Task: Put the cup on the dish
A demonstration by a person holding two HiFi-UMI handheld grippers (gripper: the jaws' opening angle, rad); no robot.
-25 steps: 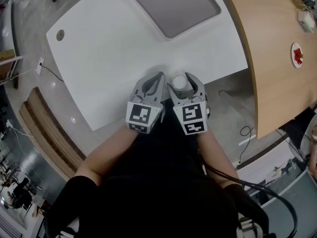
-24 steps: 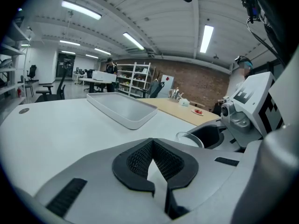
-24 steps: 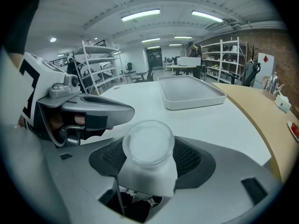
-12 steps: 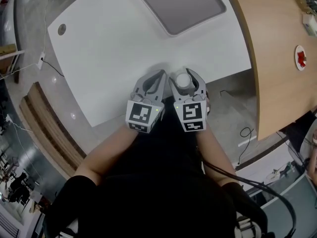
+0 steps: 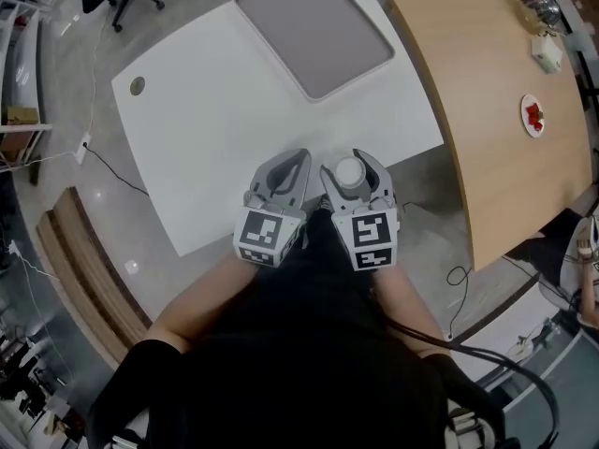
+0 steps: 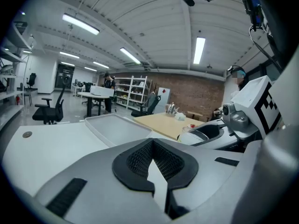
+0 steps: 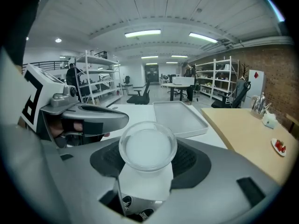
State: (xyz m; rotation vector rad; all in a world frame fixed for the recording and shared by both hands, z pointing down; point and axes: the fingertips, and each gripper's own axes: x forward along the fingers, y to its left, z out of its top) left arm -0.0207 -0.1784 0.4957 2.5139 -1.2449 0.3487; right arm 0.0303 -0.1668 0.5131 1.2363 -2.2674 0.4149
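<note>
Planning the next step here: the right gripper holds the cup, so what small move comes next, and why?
Probably move the right gripper forward over the white table toward the grey tray, likely the dish: its jaws grip the cup close to the person's body, while the tray lies at the table's far side.

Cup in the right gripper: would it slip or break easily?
The cup looks clear and small, so probably light and perhaps brittle. Its smooth round sides may slip, though the ribbed pads likely help.

Right gripper (image 7: pixel 147 164) jaws clamped on a cup (image 7: pixel 147 146) — clear rim up, left gripper (image 7: pixel 84 118) just left of the jaws, tray (image 7: pixel 180 118) beyond them, table (image 7: pixel 247 134) to their right.
</note>
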